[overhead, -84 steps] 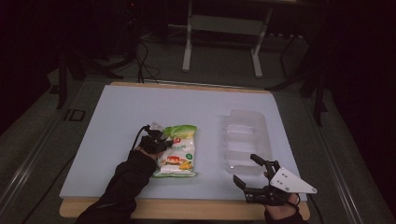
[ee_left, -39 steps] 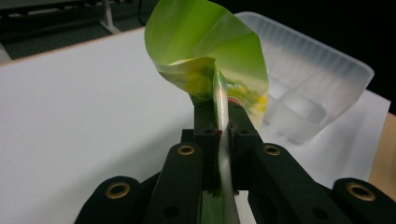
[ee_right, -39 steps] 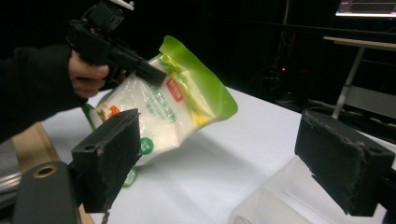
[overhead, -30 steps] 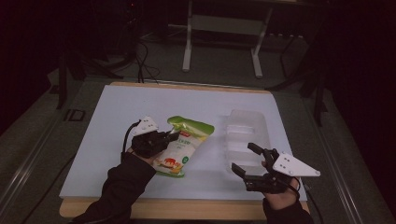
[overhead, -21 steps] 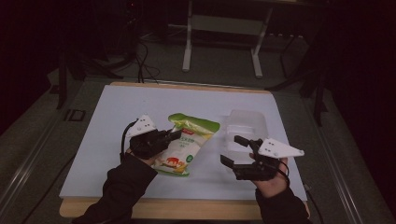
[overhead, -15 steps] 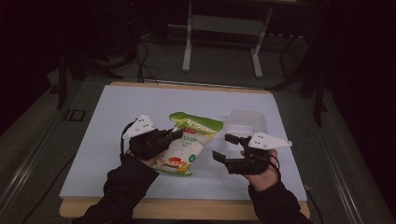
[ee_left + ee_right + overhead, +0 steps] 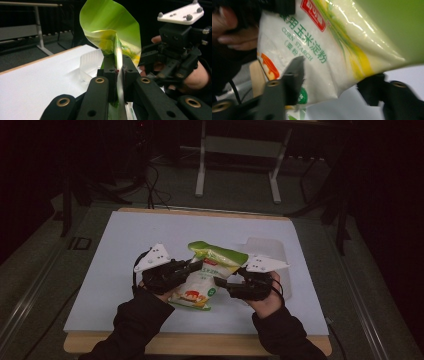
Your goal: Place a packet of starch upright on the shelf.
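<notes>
A corn starch bag (image 7: 199,282), white with a green top, is held tilted above the white table, its top end raised. My left gripper (image 7: 196,266) is shut on the bag's left edge; in the left gripper view the jaws (image 7: 119,67) pinch the thin seam below the curled green top (image 7: 110,27). My right gripper (image 7: 223,284) is at the bag's right side. Its jaws have just been closing, and in the right gripper view they (image 7: 330,75) stand on either side of the bag's lower corner (image 7: 317,50), not clearly pressing it.
A clear plastic tray (image 7: 267,247) lies on the table behind the right hand, also seen past the bag as a ribbed tray (image 7: 88,62). The white tabletop (image 7: 125,245) has a wooden front edge. A metal frame stands on the dark floor beyond.
The right gripper has come left from the table's right side up to the bag, its jaws narrowing. The left gripper has lifted the bag a little.
</notes>
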`<state>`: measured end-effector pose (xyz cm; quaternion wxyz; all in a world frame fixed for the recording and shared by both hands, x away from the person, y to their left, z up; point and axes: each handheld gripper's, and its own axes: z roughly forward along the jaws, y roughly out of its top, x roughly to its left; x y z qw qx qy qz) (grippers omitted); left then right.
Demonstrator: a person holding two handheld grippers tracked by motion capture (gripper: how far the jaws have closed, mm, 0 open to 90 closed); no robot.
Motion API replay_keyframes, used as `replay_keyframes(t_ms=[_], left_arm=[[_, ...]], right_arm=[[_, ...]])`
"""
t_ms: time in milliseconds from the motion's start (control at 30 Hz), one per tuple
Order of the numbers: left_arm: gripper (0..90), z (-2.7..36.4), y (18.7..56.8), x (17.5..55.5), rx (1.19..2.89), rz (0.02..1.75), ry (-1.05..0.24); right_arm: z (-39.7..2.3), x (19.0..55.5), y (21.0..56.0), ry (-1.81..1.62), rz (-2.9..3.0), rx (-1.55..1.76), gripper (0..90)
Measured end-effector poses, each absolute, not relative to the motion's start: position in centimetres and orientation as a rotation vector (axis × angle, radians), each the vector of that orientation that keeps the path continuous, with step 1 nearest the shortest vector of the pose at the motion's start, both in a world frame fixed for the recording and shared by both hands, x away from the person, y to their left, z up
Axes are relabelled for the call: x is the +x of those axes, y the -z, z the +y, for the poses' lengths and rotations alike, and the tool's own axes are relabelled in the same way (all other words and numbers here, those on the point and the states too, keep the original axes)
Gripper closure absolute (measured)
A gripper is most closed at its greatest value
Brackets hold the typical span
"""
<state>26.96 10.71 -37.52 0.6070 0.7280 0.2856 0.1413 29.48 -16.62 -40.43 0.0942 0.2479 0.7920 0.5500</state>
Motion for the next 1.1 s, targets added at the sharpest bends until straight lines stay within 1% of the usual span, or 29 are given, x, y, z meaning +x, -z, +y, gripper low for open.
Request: replay_keyframes(t_ms=[100, 133, 167, 233, 267, 333, 367, 467, 733, 833, 900, 967, 1033, 1067, 1100], left_arm=[[85.9, 10.8, 37.8, 27.1, 1.677, 0.666, -0.302], [85.9, 10.8, 37.8, 27.1, 1.677, 0.666, -0.302], [85.9, 10.7, 37.9, 27.3, 1.676, 0.670, -0.278], [85.9, 10.5, 38.0, 27.2, 1.681, 0.670, -0.282], [85.9, 10.4, 38.1, 27.2, 1.690, 0.666, -0.283], [85.9, 10.4, 38.1, 27.2, 1.690, 0.666, -0.283], [85.8, 10.4, 38.3, 27.5, 1.692, 0.677, -0.263], [85.8, 10.7, 38.5, 27.8, 1.694, 0.670, -0.218], [85.4, 10.8, 38.2, 27.9, 1.684, 0.631, -0.201], [84.5, 11.0, 38.0, 28.0, 1.676, 0.610, -0.195], [81.4, 11.2, 37.8, 28.1, 1.671, 0.591, -0.178], [76.0, 11.2, 37.8, 28.0, 1.669, 0.593, -0.181], [65.3, 11.2, 37.7, 27.9, 1.664, 0.590, -0.179], [57.2, 11.1, 37.7, 27.9, 1.668, 0.599, -0.186], [51.0, 11.0, 37.8, 27.8, 1.671, 0.601, -0.197]], right_arm=[[-16.9, 29.9, 40.4, -1.655, 2.364, 0.776, 63.4], [-16.9, 29.9, 40.4, -1.655, 2.364, 0.776, 63.4], [-17.0, 30.1, 40.3, -1.670, 2.373, 0.797, 68.0], [-16.9, 30.2, 40.3, -1.637, 2.378, 0.801, 74.6], [-16.8, 30.2, 40.3, -1.621, 2.384, 0.797, 80.9], [-16.7, 30.2, 40.2, -1.612, 2.412, 0.807, 80.9], [-16.6, 30.0, 40.1, -1.570, 2.424, 0.793, 86.5], [-16.6, 29.9, 39.8, -1.544, 2.450, 0.794, 87.1], [-17.2, 29.9, 38.8, -1.555, 2.458, 0.767, 87.2], [-17.6, 29.7, 37.7, -1.560, 2.444, 0.726, 87.3], [-17.8, 29.6, 37.2, -1.563, 2.427, 0.707, 87.4], [-18.0, 29.6, 36.8, -1.567, 2.416, 0.700, 87.4], [-18.3, 29.6, 36.2, -1.558, 2.395, 0.695, 87.4], [-18.4, 29.7, 36.1, -1.556, 2.387, 0.699, 87.4], [-18.6, 29.8, 35.9, -1.547, 2.380, 0.707, 87.4]])
